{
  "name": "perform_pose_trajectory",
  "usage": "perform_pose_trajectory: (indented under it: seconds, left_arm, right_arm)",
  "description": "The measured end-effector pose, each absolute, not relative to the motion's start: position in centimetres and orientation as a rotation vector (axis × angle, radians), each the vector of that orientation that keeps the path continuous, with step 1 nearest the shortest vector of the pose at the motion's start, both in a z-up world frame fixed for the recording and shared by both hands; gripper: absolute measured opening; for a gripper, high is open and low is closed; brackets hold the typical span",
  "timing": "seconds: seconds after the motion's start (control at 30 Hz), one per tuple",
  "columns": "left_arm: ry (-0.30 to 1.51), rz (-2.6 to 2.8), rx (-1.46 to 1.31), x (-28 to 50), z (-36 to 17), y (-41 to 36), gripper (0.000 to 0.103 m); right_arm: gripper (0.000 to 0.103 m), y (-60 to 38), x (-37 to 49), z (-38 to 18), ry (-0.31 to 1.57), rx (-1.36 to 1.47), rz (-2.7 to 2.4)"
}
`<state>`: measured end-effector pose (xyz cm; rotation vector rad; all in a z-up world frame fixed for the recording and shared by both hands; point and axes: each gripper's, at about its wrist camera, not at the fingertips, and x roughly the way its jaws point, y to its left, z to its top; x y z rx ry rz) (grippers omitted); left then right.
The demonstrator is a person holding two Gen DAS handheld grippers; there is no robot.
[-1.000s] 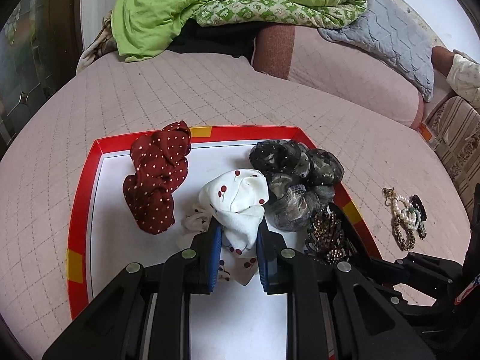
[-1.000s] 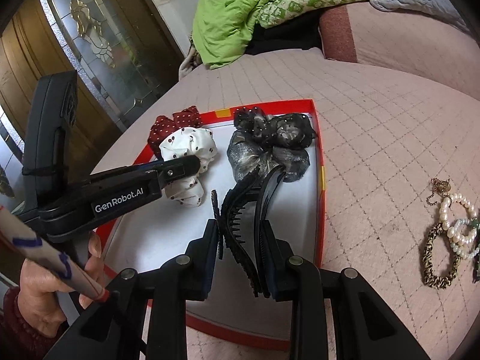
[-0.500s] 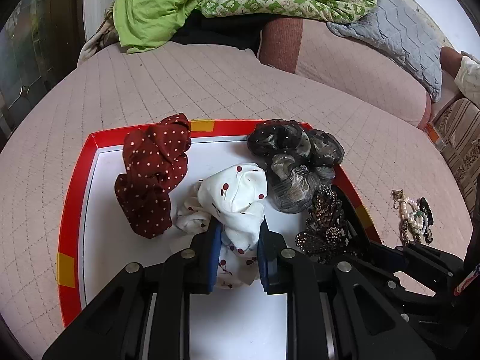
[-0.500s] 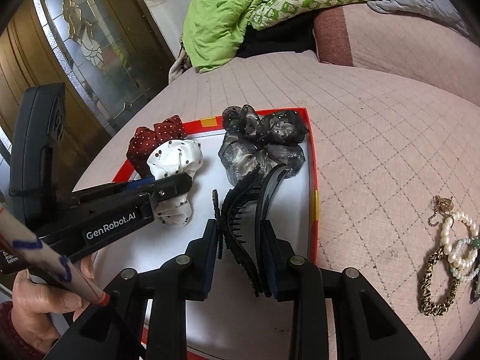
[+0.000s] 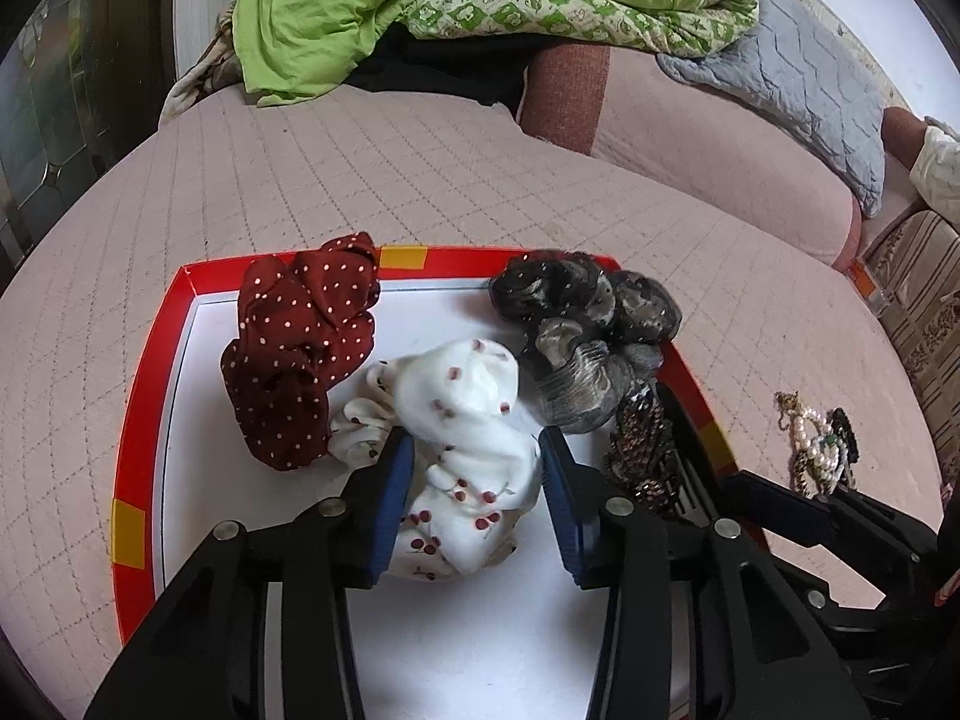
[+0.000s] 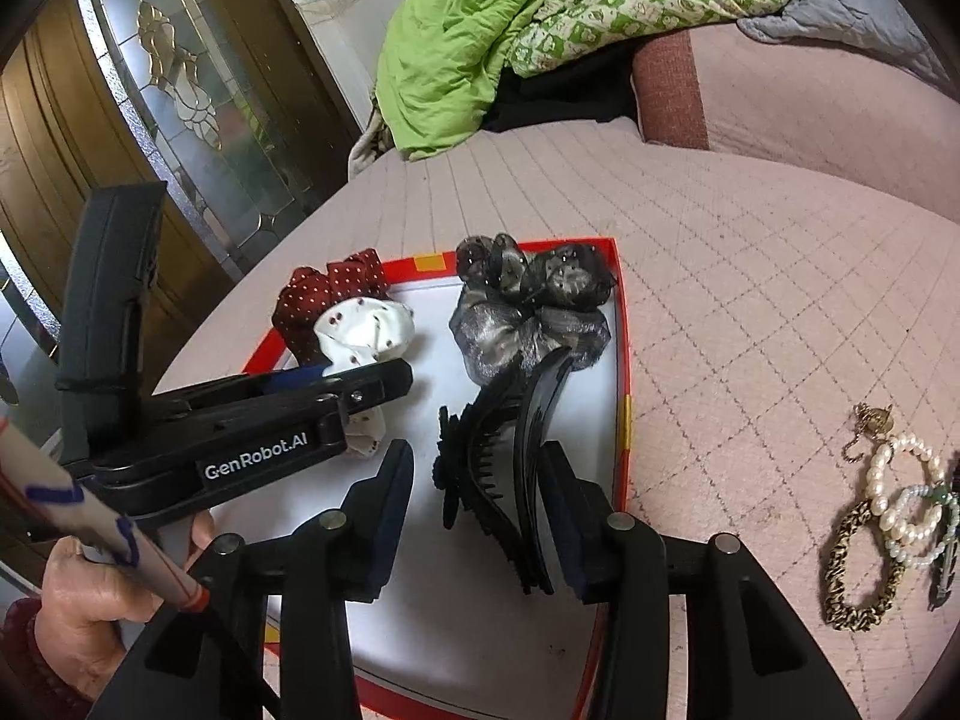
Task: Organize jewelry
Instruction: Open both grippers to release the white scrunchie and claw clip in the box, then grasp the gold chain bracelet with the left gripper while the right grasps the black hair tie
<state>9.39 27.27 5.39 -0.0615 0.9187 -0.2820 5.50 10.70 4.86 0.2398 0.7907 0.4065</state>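
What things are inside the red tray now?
Inside the red tray: dark red dotted scrunchie, white cherry scrunchie, grey-black scrunchie, black hair claw. Anything beneath the scrunchies is covered.

Both cams sit right behind their own fingers, looking forward and down along them, pretty close in. The left wrist view looks over the red-rimmed tray [image 5: 150, 408] from its near edge, with the white cherry scrunchie [image 5: 474, 456] between its fingers and the bed's pillows far ahead. The right wrist view comes in from further right, angled left toward a glass door [image 6: 180, 120], the black hair clip [image 6: 510, 468] between its fingers. They share the tray, the scrunchies, the green blanket [image 5: 420, 6] and the bracelets [image 6: 888, 510] off to the right.
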Motion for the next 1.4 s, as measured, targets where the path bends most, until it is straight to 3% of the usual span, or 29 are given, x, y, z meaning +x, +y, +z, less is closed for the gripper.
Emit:
perform_pose_trajectory:
  seconds: [0.4,0.73,1.2,1.4]
  left_arm:
    - [0.824,-0.355,-0.089,8.0,7.7,24.9,0.043]
    - [0.789,-0.488,-0.023,5.8,8.6,18.8,0.043]
    - [0.944,-0.732,0.093,2.7,5.4,6.4,0.043]
    - [1.010,-0.666,0.126,3.4,2.9,4.2,0.036]
  right_arm:
    - [0.047,7.0,3.7,7.6,0.707,0.313,0.380]
    - [0.047,-2.4,1.8,8.8,0.646,0.426,0.210]
    - [0.047,-15.9,-2.2,6.4,0.667,0.640,-0.068]
    - [0.047,-17.1,-2.7,6.2,0.669,0.670,-0.065]
